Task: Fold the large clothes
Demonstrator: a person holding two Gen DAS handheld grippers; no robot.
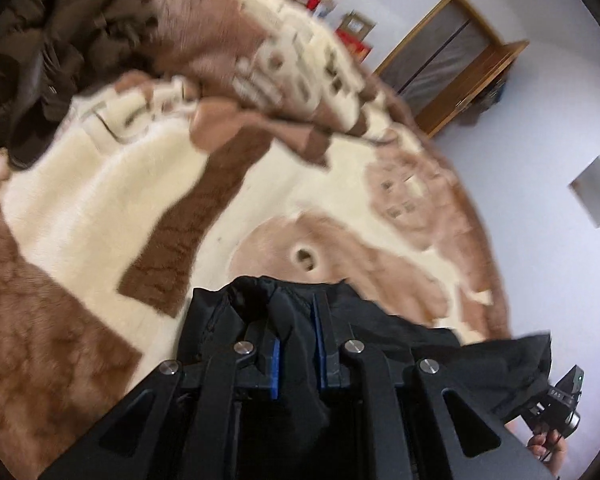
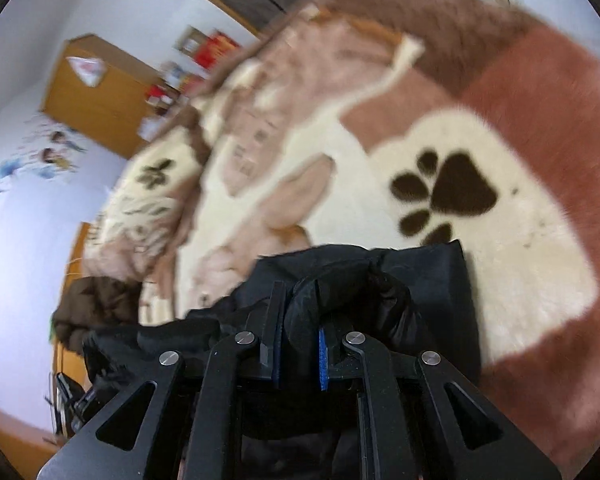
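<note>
left gripper: clamped on a bunched fold of the black garment, cloth pinched betw. the blue pads, low centre of the left wrist view.
right gripper: also closed on the same black garment, a thick roll of fabric betw. its jaws, low centre of the right wrist view.
garment location: hangs/drapes from both grippers just above the plush blanket; one end trails to lower right in the left view, twd the other gripper's body.
slip risk: both bites look bulky + uneven; I judge slick fabric could pull out of a pad if the two ends get stretched apart.
fold risk: bunched cloth may land twisted, not flat; edges likely misaligned unless spread first.
snag risk: blanket pile is deep, cloth dragged across it may catch + ruck up.
clutter: dark brown padded coat heaped upper left in left view; rumpled blanket ridge beside it eats laying space.
paw print: marks the flat open patch, right of centre in right view; best drop zone imo.
background: wooden cabinet + wall, well apart, no obstruction.
view quality: blurred, fine detail unclear.
</note>
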